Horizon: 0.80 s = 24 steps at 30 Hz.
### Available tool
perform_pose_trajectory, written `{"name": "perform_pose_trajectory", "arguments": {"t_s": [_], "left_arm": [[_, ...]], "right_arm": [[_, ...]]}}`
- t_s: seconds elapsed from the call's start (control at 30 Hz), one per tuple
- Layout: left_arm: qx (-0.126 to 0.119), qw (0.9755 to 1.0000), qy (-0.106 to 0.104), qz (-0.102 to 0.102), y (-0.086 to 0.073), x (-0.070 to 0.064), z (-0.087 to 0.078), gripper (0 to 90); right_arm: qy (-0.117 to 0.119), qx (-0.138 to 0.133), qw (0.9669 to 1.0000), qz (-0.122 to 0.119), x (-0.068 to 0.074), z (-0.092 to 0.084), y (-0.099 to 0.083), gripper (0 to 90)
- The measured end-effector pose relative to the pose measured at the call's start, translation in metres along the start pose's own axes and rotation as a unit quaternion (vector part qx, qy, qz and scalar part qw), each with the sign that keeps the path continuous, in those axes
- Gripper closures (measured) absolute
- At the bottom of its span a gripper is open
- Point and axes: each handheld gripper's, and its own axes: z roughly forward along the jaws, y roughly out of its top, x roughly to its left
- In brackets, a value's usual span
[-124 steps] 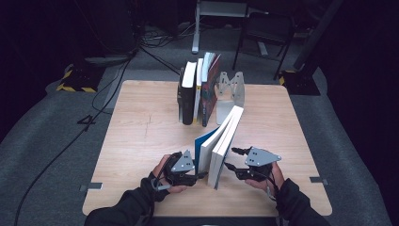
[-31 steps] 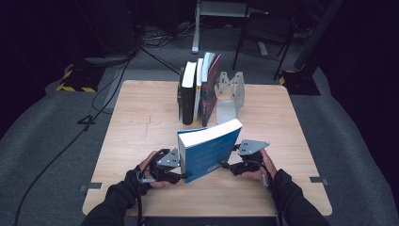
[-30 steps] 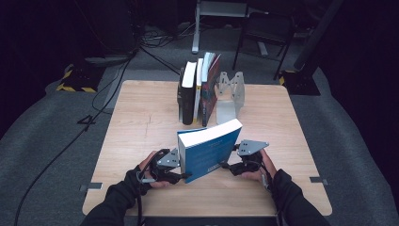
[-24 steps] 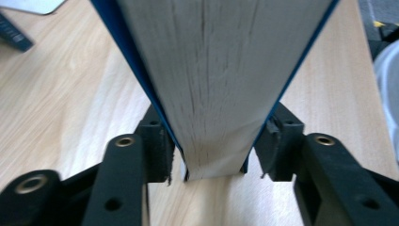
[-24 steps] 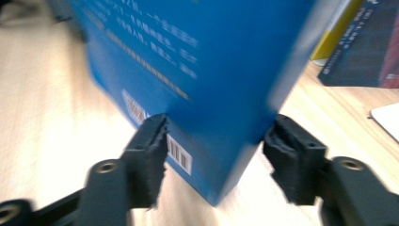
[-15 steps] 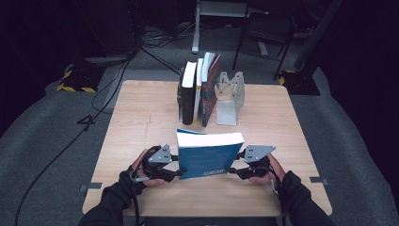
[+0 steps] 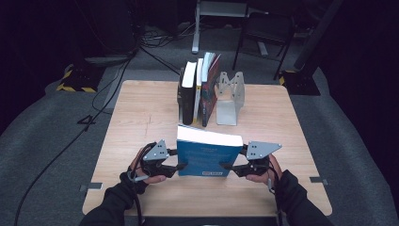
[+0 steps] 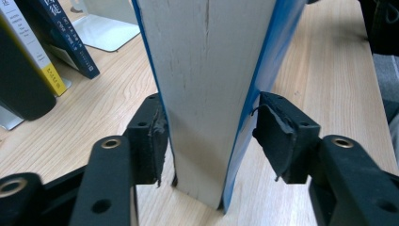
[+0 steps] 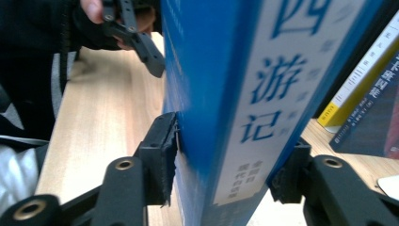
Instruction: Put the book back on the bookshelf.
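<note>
Wooden table (image 7: 141,113); blue book (image 9: 244,94) spine "游记".

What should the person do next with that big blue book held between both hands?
Probably carry the thick blue paperback book, standing upright between the left tool and the right tool, towards the grey metal bookend. A gap shows there beside the row of upright books.

high view looks down from above; both gripper views look closely at the shared blue book (image 7: 209,153).
</note>
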Motion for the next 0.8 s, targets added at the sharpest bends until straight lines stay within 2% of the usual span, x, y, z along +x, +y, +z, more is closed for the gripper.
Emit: {"name": "perform_pose_trajectory", "arguments": {"t_s": [0.07,0.17,0.3,0.57,0.7,0.8], "left_arm": [[0.0,1.0,0.004,-0.001,0.002,0.0,0.003,41.9],[0.003,1.0,0.006,-0.003,0.006,0.0,0.008,40.3],[0.007,0.9999,0.008,0.009,0.014,-0.001,0.015,39.5],[0.008,0.9995,-0.023,0.021,0.03,0.001,0.042,38.8],[0.007,0.9986,-0.046,0.025,0.039,0.006,0.058,38.7],[0.005,0.9984,-0.051,0.025,0.043,0.006,0.066,37.9]], "right_arm": [[0.003,-0.004,1.0,-0.004,0.003,-0.002,0.002,54.6],[-0.008,0.001,0.9998,-0.018,0.01,-0.004,0.008,56.0],[-0.019,-0.008,0.9995,-0.022,0.015,-0.011,0.018,56.8],[-0.054,0.008,0.9984,-0.014,0.02,-0.036,0.022,58.1],[-0.07,0.001,0.9975,0.003,0.018,-0.05,0.018,57.8],[-0.079,-0.004,0.9968,0.008,0.016,-0.058,0.019,57.7]]}}
